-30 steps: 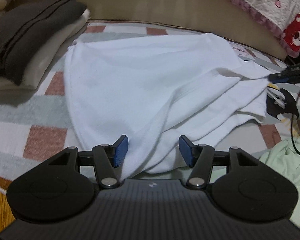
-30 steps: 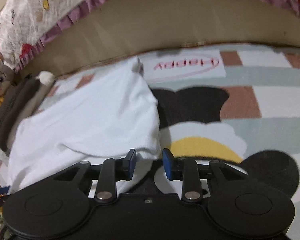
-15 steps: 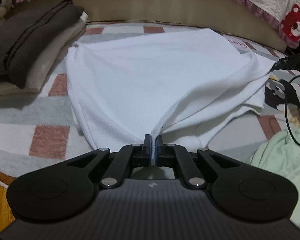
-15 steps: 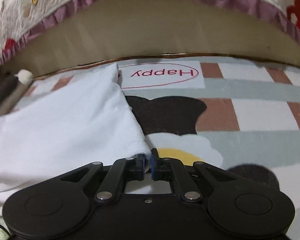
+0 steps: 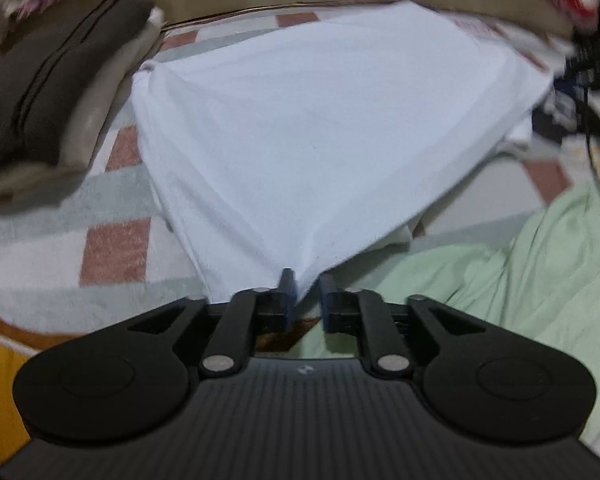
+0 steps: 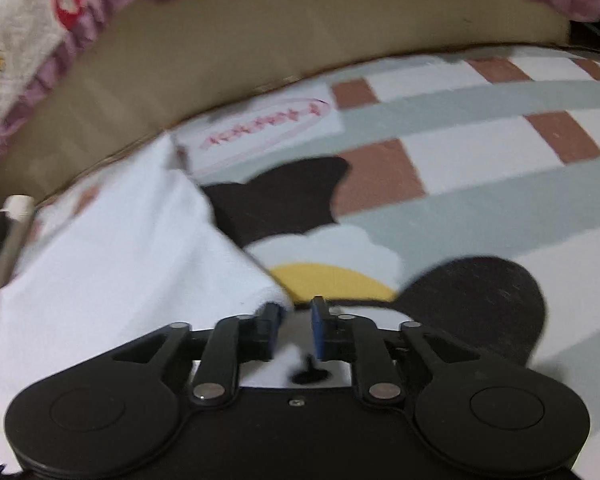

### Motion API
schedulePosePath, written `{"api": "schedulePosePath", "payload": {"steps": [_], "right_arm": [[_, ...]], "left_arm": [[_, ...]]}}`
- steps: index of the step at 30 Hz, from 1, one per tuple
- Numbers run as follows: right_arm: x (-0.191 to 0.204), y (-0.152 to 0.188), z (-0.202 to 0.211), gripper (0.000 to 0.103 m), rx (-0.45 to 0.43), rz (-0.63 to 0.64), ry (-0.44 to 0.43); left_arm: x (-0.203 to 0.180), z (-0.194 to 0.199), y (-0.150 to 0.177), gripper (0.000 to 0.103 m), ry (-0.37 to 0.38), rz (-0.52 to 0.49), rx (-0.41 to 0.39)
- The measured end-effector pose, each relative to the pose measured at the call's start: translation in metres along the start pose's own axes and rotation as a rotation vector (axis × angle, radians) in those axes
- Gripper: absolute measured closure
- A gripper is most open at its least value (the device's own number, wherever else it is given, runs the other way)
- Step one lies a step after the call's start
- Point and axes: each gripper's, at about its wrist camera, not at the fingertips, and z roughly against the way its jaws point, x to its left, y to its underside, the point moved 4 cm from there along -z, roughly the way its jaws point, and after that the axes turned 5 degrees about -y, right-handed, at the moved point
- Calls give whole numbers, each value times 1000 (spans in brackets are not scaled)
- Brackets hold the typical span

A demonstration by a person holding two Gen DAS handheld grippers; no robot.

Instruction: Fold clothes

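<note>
A white garment [image 5: 308, 128] lies spread on the patterned rug [image 5: 112, 248], and its near corner comes to a point at my left gripper [image 5: 306, 298]. The left jaws stand slightly apart with the cloth tip touching the left finger. In the right wrist view the same white garment [image 6: 112, 264] lies at the left, its corner beside the left finger of my right gripper [image 6: 296, 328]. The right jaws stand apart with nothing between them. Both views are motion-blurred.
A folded stack of dark and beige clothes [image 5: 48, 92] sits at the far left. A pale green garment [image 5: 512, 268] lies crumpled at the right. A quilted bed edge [image 6: 260, 44] runs along the back. A black cable [image 5: 592, 152] hangs at the right.
Both grippers closed on the white garment's corners half a second ago and have now opened partway. The garment lies flatter, and both cameras have pulled back.
</note>
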Motion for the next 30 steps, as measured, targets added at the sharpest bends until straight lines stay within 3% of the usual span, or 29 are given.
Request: {"api": "schedulePosePath", "payload": {"steps": [3,6,7,9,10,17,18,19,23,26,28,30], "right_arm": [[-1,4,-1,72,0,-62,-45],[-2,7,-2,65,-1,-125,-93],[-3,8,-2,60,-1,-146,-109],[-3,10,-2,57,-2,-188,-141],[-4,11,-3,57,-2,-209,-158],[-6,18,-4,54,-5,-356,-270],[-6,18,-3,52,-8,-359,-276],[-5,18,-3,48,-9,-361,-287],[3,18,-13,45,20,-363,-399],[11,14,-6,61,-18,-255,-329],[11,15,-6,83,-2,-180,-194],[20,5,-3,101,-5,-110,-175]], "left_arm": [[7,4,1,66,-11,33,5],[27,15,-6,59,-36,124,-44],[39,14,-10,49,-56,193,-64],[63,10,-17,40,-88,335,-99],[74,5,-21,40,-99,379,-111],[87,-41,-50,41,-79,323,-130],[88,-47,-53,56,-74,315,-135],[87,-45,-52,102,-94,304,-144],[82,-38,-50,100,-178,258,-180],[90,-31,-45,99,-200,322,-177],[94,-30,-50,98,-224,313,-172],[98,-29,-54,93,-248,304,-167]]}}
